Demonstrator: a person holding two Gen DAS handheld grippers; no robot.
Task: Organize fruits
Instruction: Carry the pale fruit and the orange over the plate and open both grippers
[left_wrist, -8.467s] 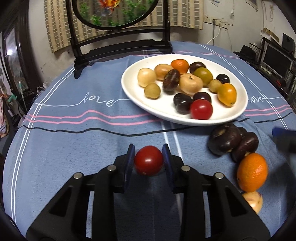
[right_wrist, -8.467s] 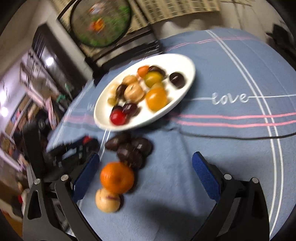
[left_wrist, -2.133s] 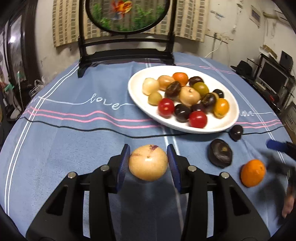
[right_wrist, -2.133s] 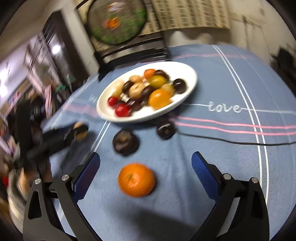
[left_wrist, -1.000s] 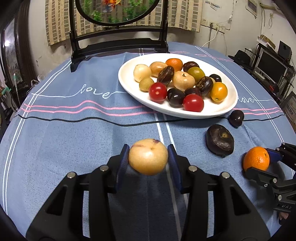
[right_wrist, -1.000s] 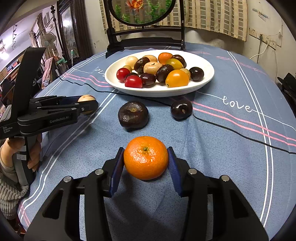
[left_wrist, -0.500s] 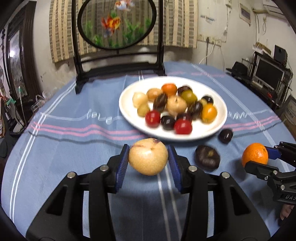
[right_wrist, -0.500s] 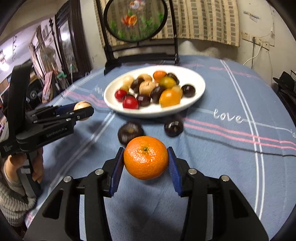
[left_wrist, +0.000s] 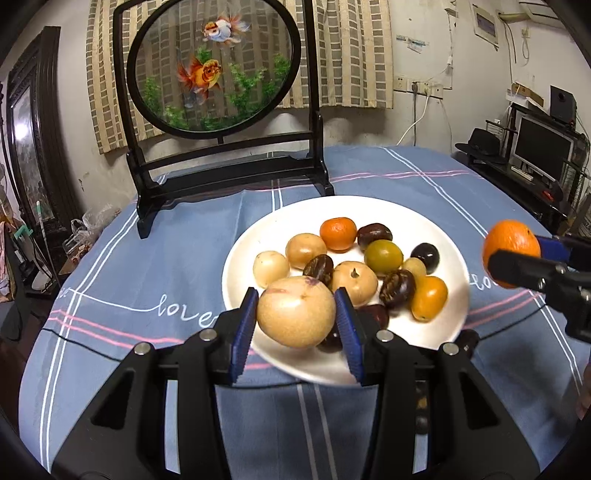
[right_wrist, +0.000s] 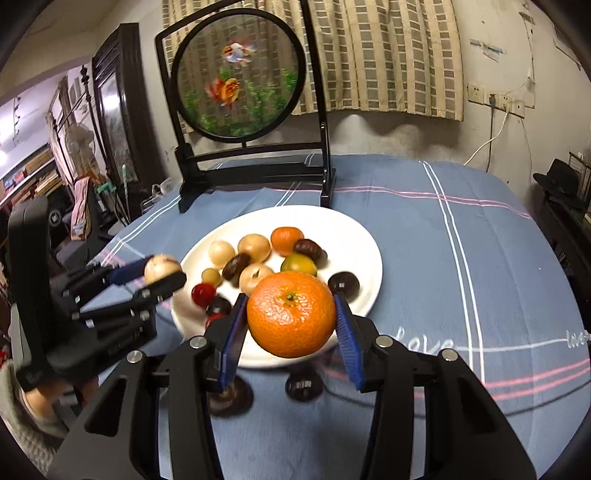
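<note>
Two tools each clench one fruit across its middle, left tool a firm pale fruit, right tool a softer, bruisable orange, above the plate.

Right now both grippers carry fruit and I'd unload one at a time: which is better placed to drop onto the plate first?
Probably the left gripper: its tan fruit already hangs over the white plate, while the right gripper holds its orange nearer the rim.

Left gripper, right gripper: jaws clamped, raised.
</note>
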